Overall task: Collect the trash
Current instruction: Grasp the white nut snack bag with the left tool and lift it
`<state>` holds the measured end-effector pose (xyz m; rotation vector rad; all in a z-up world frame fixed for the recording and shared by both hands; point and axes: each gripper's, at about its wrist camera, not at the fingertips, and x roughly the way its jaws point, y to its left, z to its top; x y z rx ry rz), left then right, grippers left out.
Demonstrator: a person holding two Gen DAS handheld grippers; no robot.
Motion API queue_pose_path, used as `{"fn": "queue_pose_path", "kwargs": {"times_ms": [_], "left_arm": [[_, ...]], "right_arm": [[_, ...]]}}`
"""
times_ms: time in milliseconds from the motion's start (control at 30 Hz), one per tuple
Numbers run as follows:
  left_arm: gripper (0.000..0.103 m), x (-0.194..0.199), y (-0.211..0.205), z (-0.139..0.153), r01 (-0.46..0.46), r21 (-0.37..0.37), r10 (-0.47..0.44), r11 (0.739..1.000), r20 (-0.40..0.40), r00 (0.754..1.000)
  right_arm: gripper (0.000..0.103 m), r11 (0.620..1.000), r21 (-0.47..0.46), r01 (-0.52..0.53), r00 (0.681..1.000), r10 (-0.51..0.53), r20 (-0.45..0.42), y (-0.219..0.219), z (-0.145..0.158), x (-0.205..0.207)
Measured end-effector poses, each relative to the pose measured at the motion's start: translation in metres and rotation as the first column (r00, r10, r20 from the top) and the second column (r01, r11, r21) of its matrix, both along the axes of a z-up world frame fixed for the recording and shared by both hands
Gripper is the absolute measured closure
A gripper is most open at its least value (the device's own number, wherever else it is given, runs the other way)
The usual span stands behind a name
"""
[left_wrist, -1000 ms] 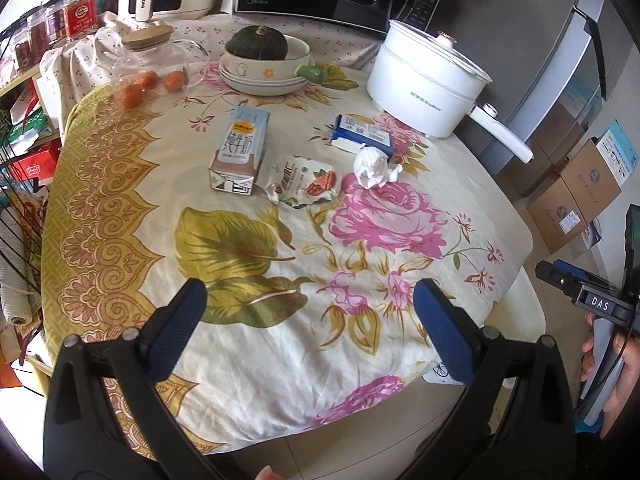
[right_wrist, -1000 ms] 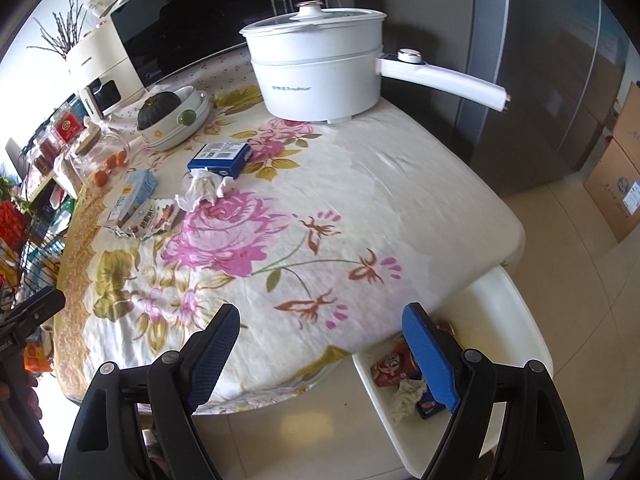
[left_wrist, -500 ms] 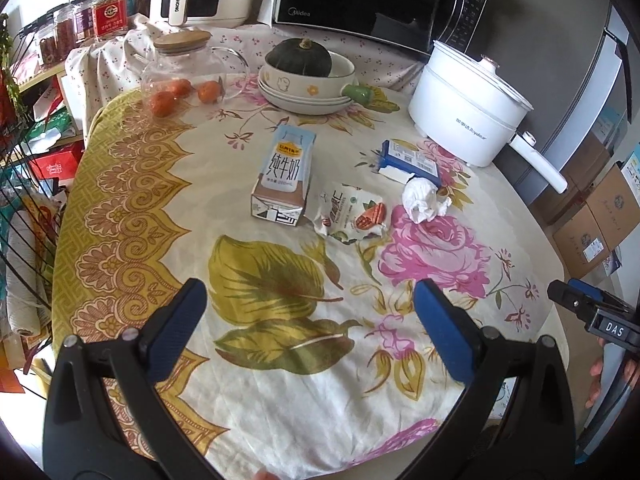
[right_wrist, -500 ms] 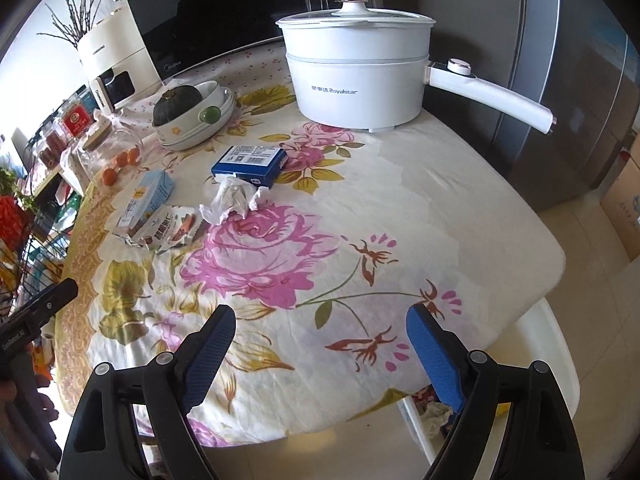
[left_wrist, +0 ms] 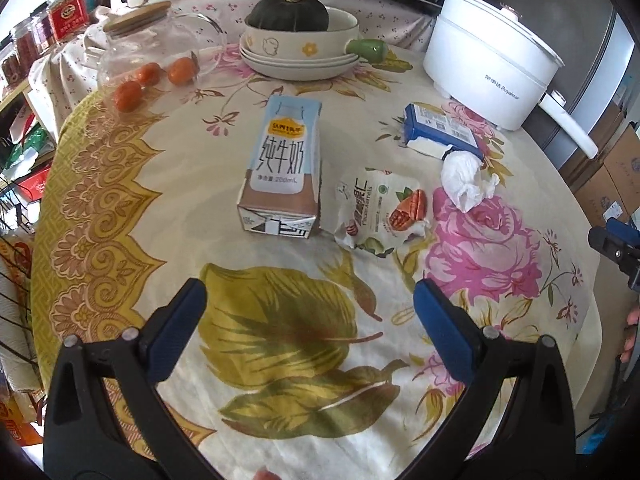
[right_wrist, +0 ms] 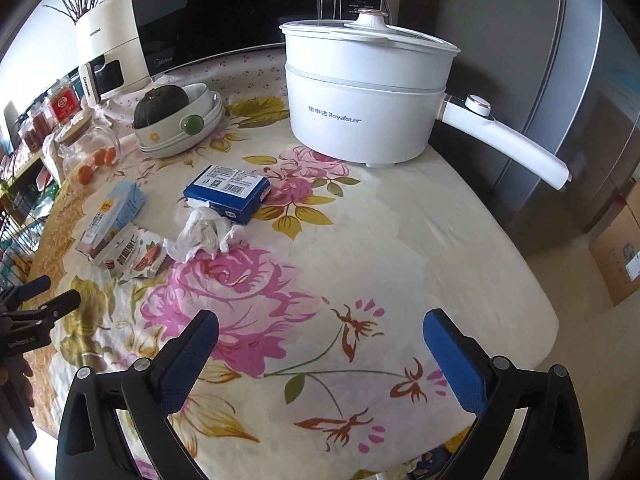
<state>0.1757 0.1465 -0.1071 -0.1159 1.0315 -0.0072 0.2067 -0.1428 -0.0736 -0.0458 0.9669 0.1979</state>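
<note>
Our left gripper (left_wrist: pixel 306 300), fingers spread and empty, faces the milk carton (left_wrist: pixel 282 168) straight ahead mid-surface, long axis pointing away; right gripper (right_wrist: pixel 318 334), also spread, sits farther off.

Black frames, blue-padded jaws, silver screws

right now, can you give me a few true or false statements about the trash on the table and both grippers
1. The milk carton lies flat. True.
2. The left gripper is shut on the snack wrapper. False: it is open and holds nothing.
3. The tissue lies beside the blue box. True.
4. The right gripper grips the tissue. False: it is open, short of it.
5. The pot has no lid. False: its lid is on.
</note>
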Motion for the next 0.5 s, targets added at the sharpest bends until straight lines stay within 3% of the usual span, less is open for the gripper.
{"fn": "queue_pose_path", "kwargs": {"times_ms": [133,233,300,367,500], "left_arm": [[0.001,0.017,-0.021,-0.004,0.090,0.027,-0.089,0.996,-0.015,0.996],[0.001,0.029,-0.041,0.005,0.222,0.107,-0.221,0.969,-0.027,0.975],[0.001,0.038,-0.056,0.012,0.364,0.159,-0.359,0.918,-0.060,0.931],[0.001,0.046,-0.069,0.018,0.483,0.229,-0.475,0.845,-0.094,0.875],[0.001,0.065,-0.085,0.016,0.628,0.290,-0.611,0.723,-0.158,0.776]], "right_arm": [[0.000,1.000,0.008,-0.027,0.999,0.028,-0.020,0.006,-0.010,0.016],[0.000,0.998,0.009,-0.070,0.997,0.070,-0.027,0.010,-0.015,0.023],[0.000,0.993,0.013,-0.114,0.993,0.114,-0.035,0.012,-0.019,0.025],[0.000,0.988,0.003,-0.157,0.986,0.157,-0.053,0.012,-0.025,0.026],[0.000,0.983,-0.004,-0.184,0.979,0.183,-0.086,0.002,-0.034,0.023]]}}
